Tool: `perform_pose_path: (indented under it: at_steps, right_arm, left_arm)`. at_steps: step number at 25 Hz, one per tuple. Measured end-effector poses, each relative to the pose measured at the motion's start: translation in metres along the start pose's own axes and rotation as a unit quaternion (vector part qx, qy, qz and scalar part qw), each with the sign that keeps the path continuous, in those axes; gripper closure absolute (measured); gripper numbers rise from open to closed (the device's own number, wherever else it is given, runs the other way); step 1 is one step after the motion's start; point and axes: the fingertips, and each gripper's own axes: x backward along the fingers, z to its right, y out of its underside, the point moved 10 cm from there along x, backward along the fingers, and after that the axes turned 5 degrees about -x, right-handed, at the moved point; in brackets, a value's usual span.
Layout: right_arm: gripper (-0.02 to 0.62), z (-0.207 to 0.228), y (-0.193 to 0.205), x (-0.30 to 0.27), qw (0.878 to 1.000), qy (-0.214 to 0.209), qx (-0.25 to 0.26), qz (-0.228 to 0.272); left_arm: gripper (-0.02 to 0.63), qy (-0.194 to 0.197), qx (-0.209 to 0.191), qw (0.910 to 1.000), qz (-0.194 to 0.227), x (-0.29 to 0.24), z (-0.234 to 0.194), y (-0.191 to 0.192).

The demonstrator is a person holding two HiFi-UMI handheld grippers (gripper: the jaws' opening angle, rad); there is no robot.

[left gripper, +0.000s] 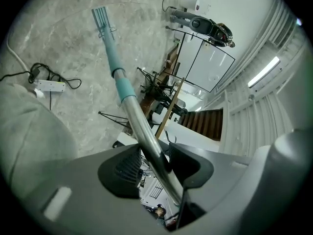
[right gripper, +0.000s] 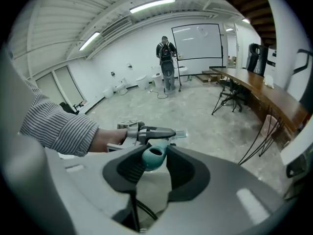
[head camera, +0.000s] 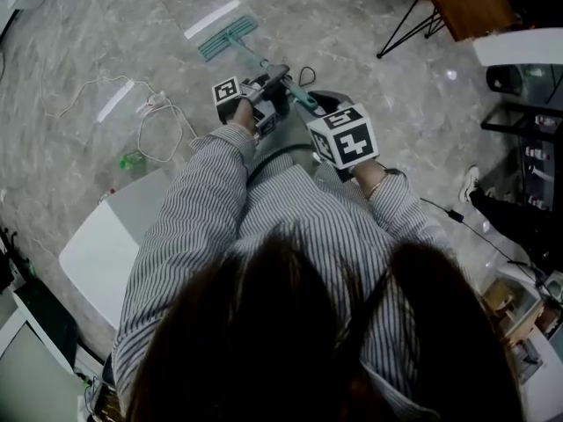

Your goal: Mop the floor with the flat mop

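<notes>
Left gripper fingers clamp the flat mop's silver metal pole; right gripper fingers pinch its teal handle end. Teal mop head rests on grey marble floor. Risk: a sideways stroke could snag the nearby white power strip cable

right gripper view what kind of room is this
Probably an open office or meeting space: there is a big whiteboard at the far end, a long wooden desk with chairs along one side, and strip lights on the ceiling.
</notes>
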Motion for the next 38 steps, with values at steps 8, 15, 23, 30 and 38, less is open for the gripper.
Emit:
perform_pose_path:
  at_steps: [8, 15, 23, 30, 38]
  right_arm:
    - [0.476, 0.009, -0.011, -0.004, 1.0, 0.002, 0.012, 0.002]
    - [0.476, 0.009, -0.034, -0.043, 0.999, 0.008, 0.025, -0.024]
    - [0.477, 0.019, -0.135, -0.146, 0.999, 0.014, 0.024, -0.026]
    - [0.477, 0.004, -0.264, -0.255, 0.999, 0.031, 0.0, -0.021]
    - [0.474, 0.001, -0.411, -0.386, 0.999, 0.017, 0.016, -0.035]
  left_arm:
    - [0.437, -0.034, -0.017, 0.9989, -0.026, -0.012, 0.014, -0.012]
    - [0.44, -0.029, -0.007, 0.9995, -0.012, -0.017, 0.015, -0.053]
    - [0.445, -0.016, 0.011, 0.9998, 0.006, -0.037, 0.049, -0.192]
    - [0.449, -0.01, 0.025, 0.9996, 0.007, -0.045, 0.111, -0.348]
    - [0.454, 0.027, 0.031, 0.9964, 0.074, -0.06, 0.173, -0.519]
